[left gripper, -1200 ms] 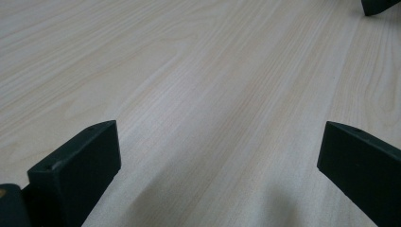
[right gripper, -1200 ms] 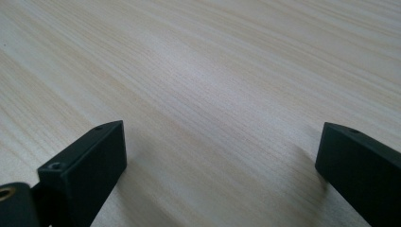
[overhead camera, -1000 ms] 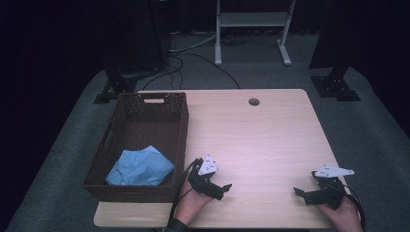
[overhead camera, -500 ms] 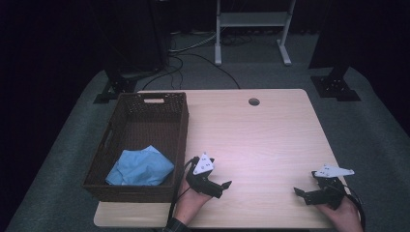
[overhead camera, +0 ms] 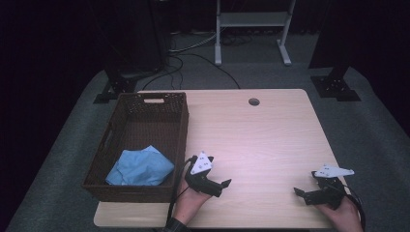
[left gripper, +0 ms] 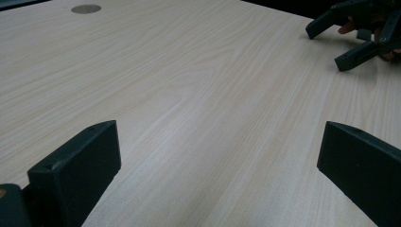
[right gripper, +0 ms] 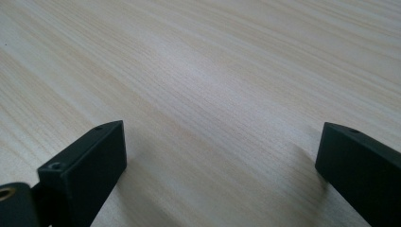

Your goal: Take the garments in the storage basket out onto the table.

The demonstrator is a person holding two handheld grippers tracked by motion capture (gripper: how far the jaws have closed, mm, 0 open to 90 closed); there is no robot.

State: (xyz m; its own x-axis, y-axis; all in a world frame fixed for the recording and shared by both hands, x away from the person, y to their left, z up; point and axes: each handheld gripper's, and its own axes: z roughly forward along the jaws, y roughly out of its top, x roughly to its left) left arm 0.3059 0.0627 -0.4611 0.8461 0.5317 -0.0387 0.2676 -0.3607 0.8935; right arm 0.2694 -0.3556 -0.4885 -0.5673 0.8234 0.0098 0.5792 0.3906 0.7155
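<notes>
Left gripper (overhead camera: pixel 220 186) spread wide over bare table (overhead camera: pixel 270 140), holding nothing, just beside the wicker basket (overhead camera: pixel 145 193). Right gripper (overhead camera: pixel 302 194) likewise wide apart and empty, near the table's right front corner. Blue cloth (overhead camera: pixel 140 166) lying crumpled in the basket's near end, seen from above. Left gripper view catching the right gripper (left gripper: pixel 347 40) across the wood.

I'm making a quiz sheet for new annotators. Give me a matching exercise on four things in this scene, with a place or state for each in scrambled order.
Things:
1. blue cloth
2. wicker basket
3. left tongs
4. round grommet

Places or states:
A. near the table's far edge
B. open, over bare wood beside the basket
C. lying inside the basket, at its near end
D. on the table's left side

Pairs: 1-C, 2-D, 3-B, 4-A
</notes>
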